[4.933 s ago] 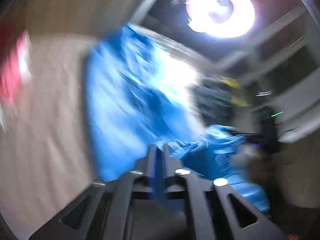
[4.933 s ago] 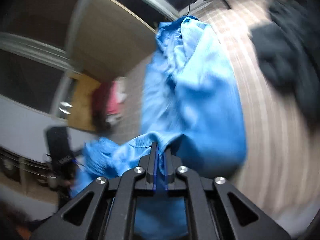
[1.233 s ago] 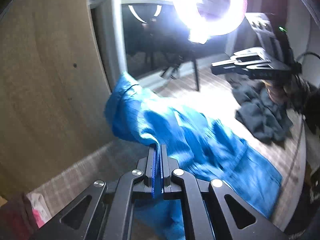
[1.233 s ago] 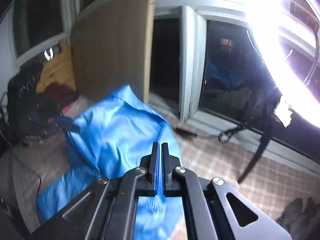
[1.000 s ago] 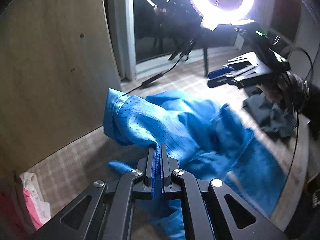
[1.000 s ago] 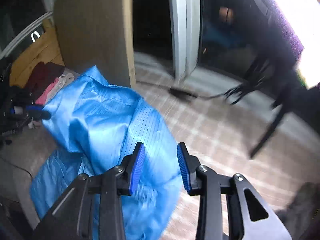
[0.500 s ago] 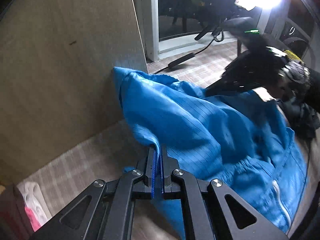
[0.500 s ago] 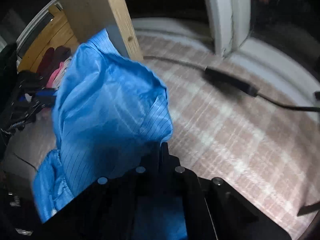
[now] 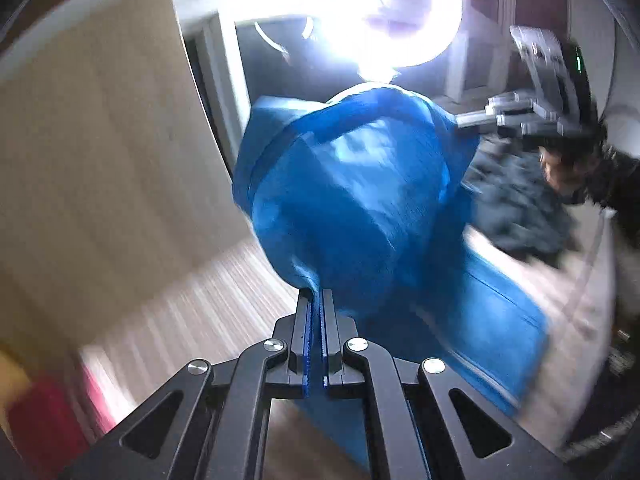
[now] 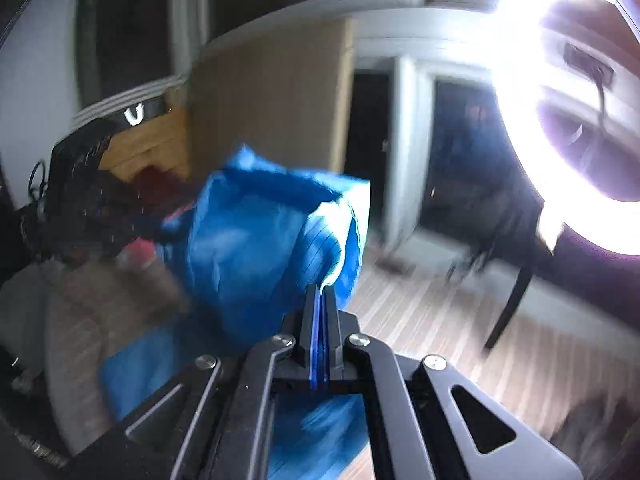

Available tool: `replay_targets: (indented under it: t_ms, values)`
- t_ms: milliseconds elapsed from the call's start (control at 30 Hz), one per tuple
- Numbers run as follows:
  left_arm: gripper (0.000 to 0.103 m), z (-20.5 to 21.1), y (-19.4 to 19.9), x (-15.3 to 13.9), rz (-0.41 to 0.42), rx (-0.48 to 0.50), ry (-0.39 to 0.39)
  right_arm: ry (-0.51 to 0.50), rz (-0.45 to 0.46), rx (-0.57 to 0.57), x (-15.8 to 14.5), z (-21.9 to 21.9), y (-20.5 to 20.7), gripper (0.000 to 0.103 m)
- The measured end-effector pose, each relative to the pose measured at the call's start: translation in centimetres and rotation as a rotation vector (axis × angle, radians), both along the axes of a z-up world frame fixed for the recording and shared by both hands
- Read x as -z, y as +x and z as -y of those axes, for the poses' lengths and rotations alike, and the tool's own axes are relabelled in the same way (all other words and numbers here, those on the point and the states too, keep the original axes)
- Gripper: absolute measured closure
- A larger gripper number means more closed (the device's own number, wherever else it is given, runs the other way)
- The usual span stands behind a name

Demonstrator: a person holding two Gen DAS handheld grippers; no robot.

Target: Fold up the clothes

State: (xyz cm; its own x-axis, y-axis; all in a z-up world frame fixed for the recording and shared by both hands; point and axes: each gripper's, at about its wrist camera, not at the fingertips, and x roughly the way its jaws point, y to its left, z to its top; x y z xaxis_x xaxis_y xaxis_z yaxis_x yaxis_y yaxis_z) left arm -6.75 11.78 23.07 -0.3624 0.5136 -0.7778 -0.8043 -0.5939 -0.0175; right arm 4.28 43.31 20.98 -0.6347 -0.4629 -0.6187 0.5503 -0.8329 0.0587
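Blue garment [image 9: 360, 200] is up off the checked surface [image 10: 460, 340] now, stretched between both tongs. A second ago the right gripper [image 10: 320, 292] gaped empty; now it's pinching an edge, left gripper [image 9: 315, 300] clamped on another. Looks ready for a fold.

The left hand-held gripper [image 9: 316, 296] at 6 o'clock is clamped on an edge of the bright blue fabric garment [image 9: 360, 208], which billows up toward 12 o'clock. The right hand-held gripper [image 9: 466, 121] pinches the garment at 2 o'clock. A dark grey crumpled garment [image 9: 520, 208] lies at 3 o'clock.
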Motion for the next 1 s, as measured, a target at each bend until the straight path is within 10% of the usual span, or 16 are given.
replay_targets:
  t_ms: [133,267,400,600,733,767,800,1000]
  values:
    - [0.097,4.6,6.6,7.2,0.224,-0.034,-0.137,0.194,0.266,0.041,8.3,0.6,8.2,0.098]
    - [0.100,8.0,8.4,9.2,0.263,-0.130,-0.214,0.041,0.339,0.113,7.8,-1.8,11.5,0.098]
    - [0.095,5.3,7.7,5.1,0.167,-0.068,-0.071,-0.055,0.326,0.191,7.1,-1.3,10.5,0.057]
    - [0.086,4.0,4.2,6.8,0.354,-0.200,0.080,-0.149,0.469,0.319,10.6,-0.4,9.8,0.057]
    - [0.096,1.6,0.8,10.4,0.466,-0.206,0.088,-0.179,0.510,0.296,12.0,1.8,9.1,0.062]
    - [0.101,1.2,0.6,11.1,0.500,-0.194,0.082,-0.168,0.518,0.286,12.2,2.4,9.0,0.094]
    - [0.102,1.2,0.2,11.5,0.531,-0.199,0.084,-0.157,0.525,0.276,12.4,3.0,9.0,0.101]
    - [0.102,5.1,1.0,5.4,0.411,-0.206,0.058,-0.209,0.447,0.199,7.5,5.0,12.5,0.102]
